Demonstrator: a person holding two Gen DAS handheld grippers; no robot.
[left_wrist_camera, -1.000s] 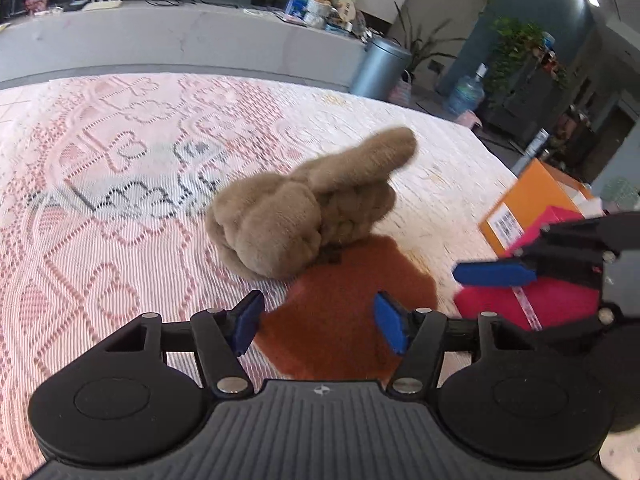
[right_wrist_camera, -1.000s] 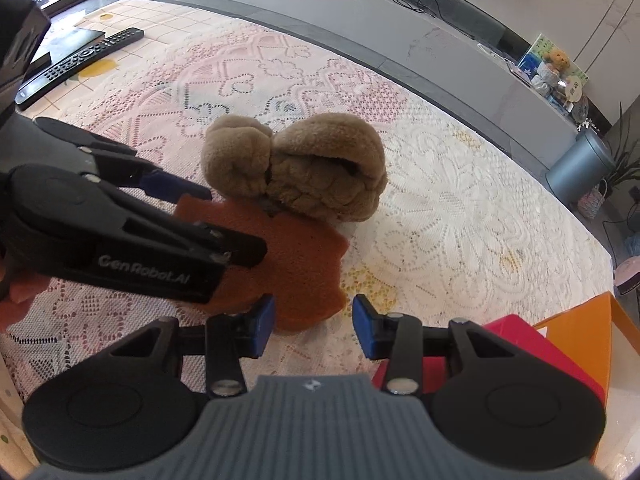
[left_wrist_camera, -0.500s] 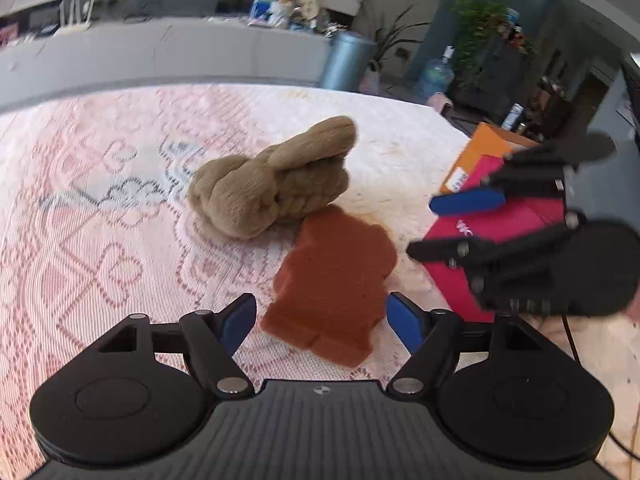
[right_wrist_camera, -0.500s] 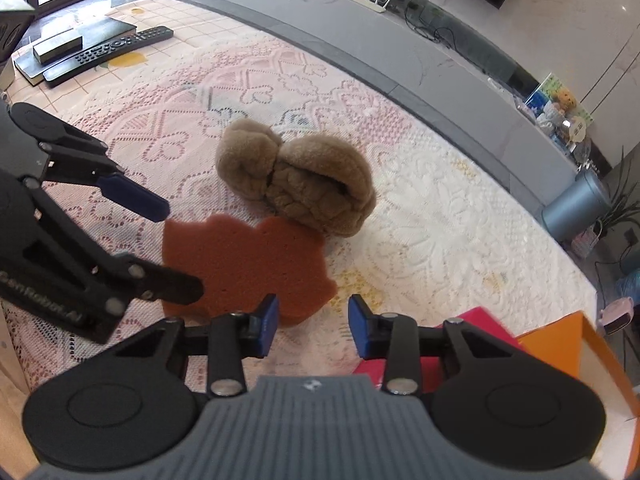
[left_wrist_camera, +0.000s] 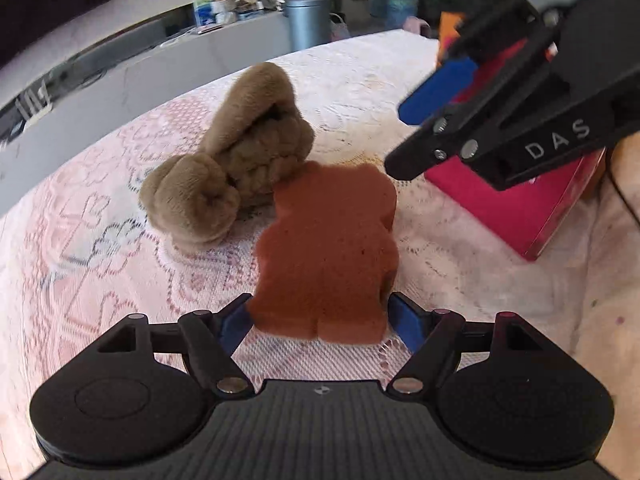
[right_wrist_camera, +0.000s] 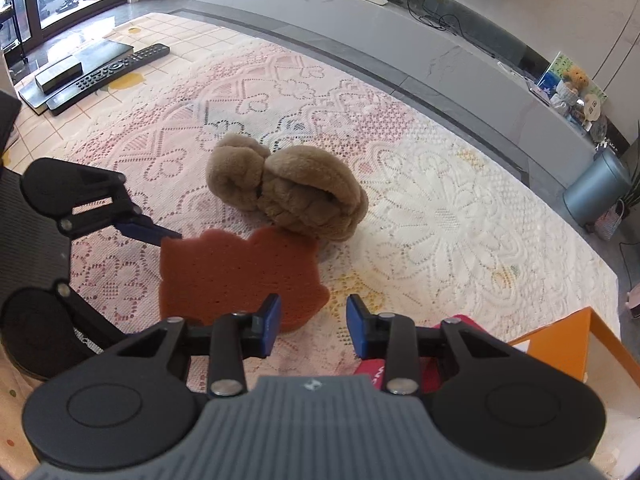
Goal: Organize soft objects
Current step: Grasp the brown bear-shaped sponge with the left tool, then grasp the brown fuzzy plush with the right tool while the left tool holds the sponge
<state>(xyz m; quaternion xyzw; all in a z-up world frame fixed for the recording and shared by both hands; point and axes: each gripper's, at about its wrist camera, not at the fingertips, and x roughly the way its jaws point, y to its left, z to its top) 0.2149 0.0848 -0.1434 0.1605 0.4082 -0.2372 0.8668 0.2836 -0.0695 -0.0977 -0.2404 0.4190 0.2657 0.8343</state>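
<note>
Covering the table, the pink-and-white lace cloth [left_wrist_camera: 100, 240] carries the brown plush toy [left_wrist_camera: 236, 160]. Flat on it 0.5 s ago, the rust-brown bear-shaped sponge [left_wrist_camera: 328, 248] now sits raised, gripped by the left claw [left_wrist_camera: 320, 320]; the right claw [right_wrist_camera: 312, 320] hangs open, holding nothing.
</note>
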